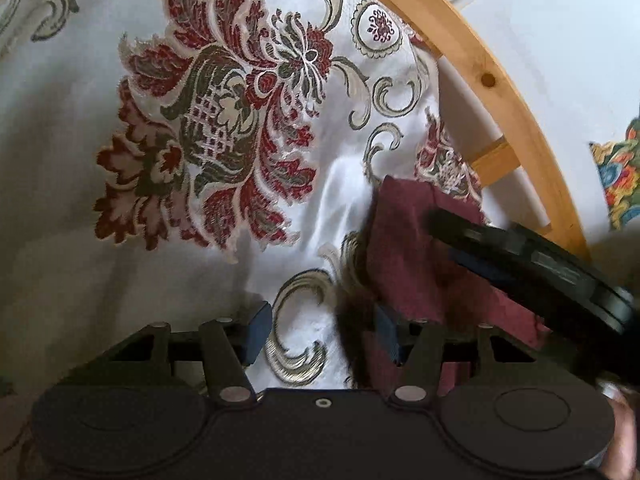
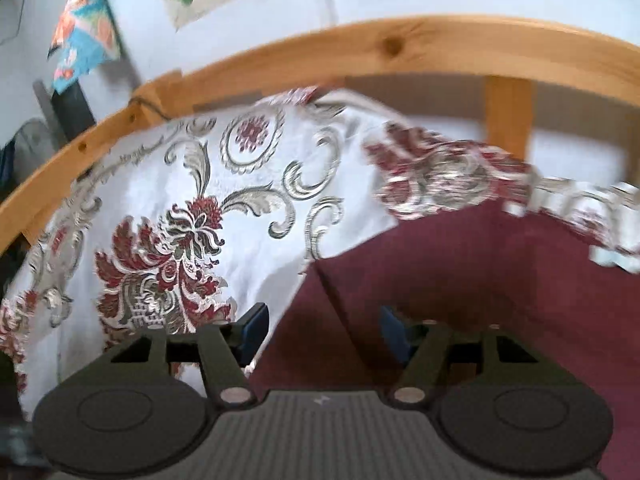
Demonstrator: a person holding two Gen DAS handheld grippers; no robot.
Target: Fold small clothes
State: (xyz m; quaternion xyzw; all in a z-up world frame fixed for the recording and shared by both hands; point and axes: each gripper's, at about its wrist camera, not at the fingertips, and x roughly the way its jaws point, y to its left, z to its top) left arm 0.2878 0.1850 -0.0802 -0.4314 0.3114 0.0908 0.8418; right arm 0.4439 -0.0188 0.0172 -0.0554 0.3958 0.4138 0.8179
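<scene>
a: where is the garment?

b: a maroon cloth (image 2: 460,280) lies on a white bedspread (image 1: 80,140) with red and grey flowers, near a curved wooden rail (image 1: 480,76).

a: and the left gripper (image 1: 324,332)?

b: its jaws stand partly apart with only bedspread between them. the right-hand pad sits at the cloth's left edge, and nothing is gripped.

a: the right gripper (image 2: 324,334)?

b: also partly open, over the cloth's left edge. the cloth is beneath the gap and nothing is pinched. in the left view it crosses over the cloth's far side, blurred.

a: anything else?

b: a colourful print (image 2: 84,28) on the wall.
</scene>
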